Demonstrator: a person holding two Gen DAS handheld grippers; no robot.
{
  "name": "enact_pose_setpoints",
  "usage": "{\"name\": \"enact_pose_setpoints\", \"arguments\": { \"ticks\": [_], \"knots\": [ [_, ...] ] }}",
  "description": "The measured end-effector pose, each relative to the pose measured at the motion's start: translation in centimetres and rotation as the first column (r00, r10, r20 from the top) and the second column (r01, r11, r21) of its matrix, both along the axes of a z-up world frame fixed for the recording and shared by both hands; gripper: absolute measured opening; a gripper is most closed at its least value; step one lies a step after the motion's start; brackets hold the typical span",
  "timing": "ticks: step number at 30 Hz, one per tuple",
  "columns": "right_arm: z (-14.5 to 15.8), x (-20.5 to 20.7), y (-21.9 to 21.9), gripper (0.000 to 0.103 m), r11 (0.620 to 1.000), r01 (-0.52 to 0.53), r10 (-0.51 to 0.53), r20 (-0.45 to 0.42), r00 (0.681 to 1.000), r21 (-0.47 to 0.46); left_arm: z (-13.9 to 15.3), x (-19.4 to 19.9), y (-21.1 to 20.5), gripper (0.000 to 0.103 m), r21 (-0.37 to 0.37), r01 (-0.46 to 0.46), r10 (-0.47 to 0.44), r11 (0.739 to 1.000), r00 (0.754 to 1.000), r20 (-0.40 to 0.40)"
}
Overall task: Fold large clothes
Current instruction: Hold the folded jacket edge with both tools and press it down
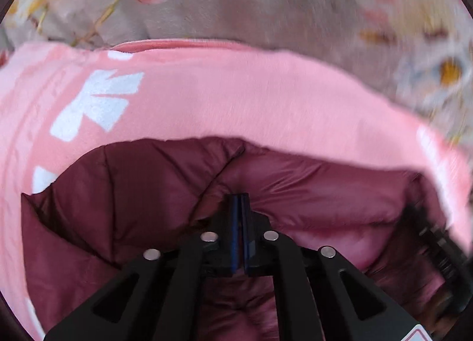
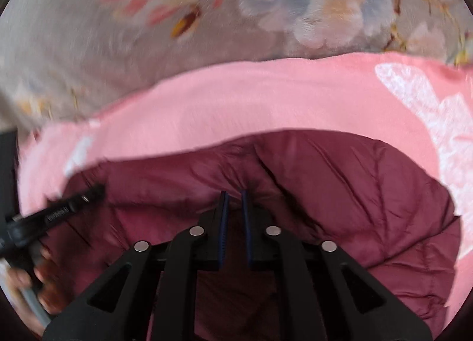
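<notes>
A maroon quilted puffer jacket lies on top of a pink fleece blanket with white print. My left gripper is shut on a pinch of the jacket's maroon fabric. In the right wrist view the same jacket lies on the pink blanket. My right gripper has its jaws narrowly apart with a fold of jacket fabric between them. The left gripper shows at the left of that view, gripping the jacket's edge. The right gripper shows blurred at the right edge of the left wrist view.
A grey plush bedspread with a flower pattern lies beyond the pink blanket; it also shows in the left wrist view. A person's hand holds the left gripper's handle at the lower left.
</notes>
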State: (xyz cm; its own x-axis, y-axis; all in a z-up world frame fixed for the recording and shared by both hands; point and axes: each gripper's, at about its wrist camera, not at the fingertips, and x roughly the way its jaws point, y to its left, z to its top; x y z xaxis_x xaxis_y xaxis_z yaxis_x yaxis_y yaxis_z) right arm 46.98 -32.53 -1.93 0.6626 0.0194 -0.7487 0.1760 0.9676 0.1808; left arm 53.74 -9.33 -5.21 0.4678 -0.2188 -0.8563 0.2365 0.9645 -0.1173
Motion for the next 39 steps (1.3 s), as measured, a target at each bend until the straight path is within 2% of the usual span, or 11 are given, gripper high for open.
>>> {"name": "enact_pose_setpoints", "arguments": {
  "ticks": [5,9,11,19,39],
  "knots": [
    [-0.7,-0.1,1.3,0.005,0.991,-0.021,0.022,0.012,1.000,-0.129,-1.3,-1.2,-0.7,0.005,0.079,0.028,-0.034,0.996,0.996,0.082],
    [-1.3,-0.2,2.4,0.005,0.978,-0.003,0.013,0.045,0.999,-0.207,-2.4,-3.0,-1.9,0.005,0.154,0.020,-0.049,0.988,0.981,0.189],
    [-1.3,0.0,2.7,0.006,0.973,-0.002,0.013,0.045,0.999,-0.232,-2.6,-2.9,-1.8,0.005,0.164,0.015,-0.048,0.986,0.979,0.198],
    [-1.3,-0.1,2.2,0.006,0.983,-0.004,0.015,0.059,0.998,-0.181,-2.7,-2.4,-1.7,0.005,0.153,0.009,-0.041,0.988,0.978,0.205],
    [-1.1,0.0,2.6,0.006,0.981,-0.001,0.011,0.052,0.999,-0.196,-2.8,-2.6,-1.8,0.005,0.174,0.009,-0.048,0.985,0.975,0.219]
  ]
}}
